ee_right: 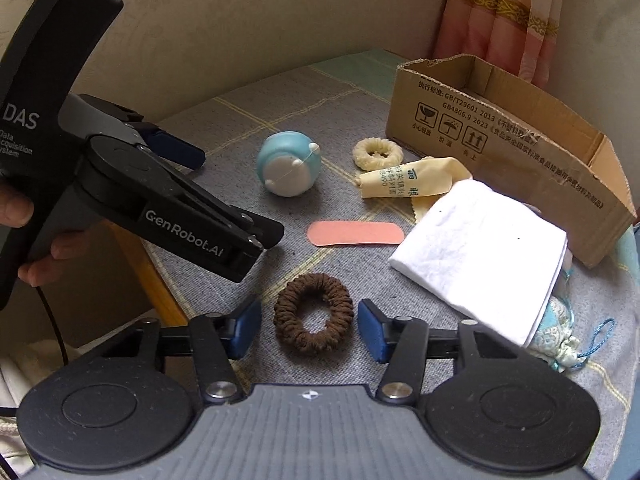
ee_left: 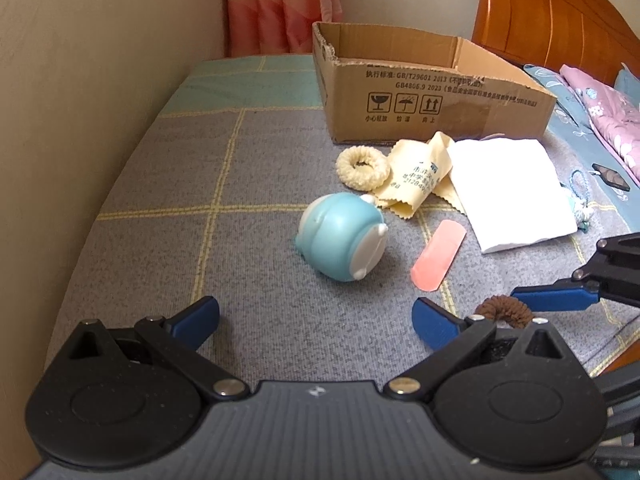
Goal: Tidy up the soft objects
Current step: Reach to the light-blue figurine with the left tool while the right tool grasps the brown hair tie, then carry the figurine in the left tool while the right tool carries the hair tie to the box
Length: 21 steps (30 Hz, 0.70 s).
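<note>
Here the right claw [ee_right: 308, 330] is spread wide around the brown scrunchie [ee_right: 313, 314] on the bed [ee_right: 240, 120], touching nothing; the left claw [ee_left: 316, 318] gapes open near the blue toy [ee_left: 342, 236].

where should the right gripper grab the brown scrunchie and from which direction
Grip the brown scrunchie across its whole ring, coming down from above. It lies flat on the bedspread with its hole facing up, and the open right gripper already brackets it, one finger on each side. Closing should squash the soft ring, a firmer hold than pinching one thin band.
</note>
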Available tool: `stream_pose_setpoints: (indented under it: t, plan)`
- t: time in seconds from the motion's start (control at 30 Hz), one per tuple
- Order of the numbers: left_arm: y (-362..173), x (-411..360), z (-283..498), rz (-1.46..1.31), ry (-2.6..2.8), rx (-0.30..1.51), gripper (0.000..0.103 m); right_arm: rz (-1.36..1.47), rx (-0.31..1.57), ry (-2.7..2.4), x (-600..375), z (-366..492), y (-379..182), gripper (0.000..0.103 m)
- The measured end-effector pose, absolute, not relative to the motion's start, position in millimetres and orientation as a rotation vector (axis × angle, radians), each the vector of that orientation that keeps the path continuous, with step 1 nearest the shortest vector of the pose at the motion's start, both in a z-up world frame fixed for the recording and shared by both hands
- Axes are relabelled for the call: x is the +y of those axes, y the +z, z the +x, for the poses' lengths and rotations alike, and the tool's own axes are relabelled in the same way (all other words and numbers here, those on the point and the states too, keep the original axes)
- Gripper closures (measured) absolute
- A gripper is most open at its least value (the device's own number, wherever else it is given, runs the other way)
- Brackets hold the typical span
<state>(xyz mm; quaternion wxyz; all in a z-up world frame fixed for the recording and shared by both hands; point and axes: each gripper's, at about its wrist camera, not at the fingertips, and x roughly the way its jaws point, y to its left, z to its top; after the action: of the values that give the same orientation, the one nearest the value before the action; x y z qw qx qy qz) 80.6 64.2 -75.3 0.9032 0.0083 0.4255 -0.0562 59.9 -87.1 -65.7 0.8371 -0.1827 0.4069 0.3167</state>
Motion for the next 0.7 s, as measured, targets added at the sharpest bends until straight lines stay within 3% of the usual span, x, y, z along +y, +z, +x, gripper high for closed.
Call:
stream_pose_setpoints:
  t: [0.1, 0.33, 0.7]
  plan:
    - [-73.5, 62.6, 81.6, 0.028, -0.128, 0.863, 0.003, -0.393, 0.859, 0.656, -86.9, 60.5, -65.2, 0.058]
    - [-67.2, 54.3, 89.1, 0.068, -0.168, 0.809, 0.005, -0.383, 0.866, 0.636, -92.6, 61.0, -65.0, 0.059]
    - [-69.4, 52.5, 110.3, 0.056, -0.199, 0.809, 0.042, -0.352, 0.881, 0.562, -115.5, 64.0, -64.6, 0.059]
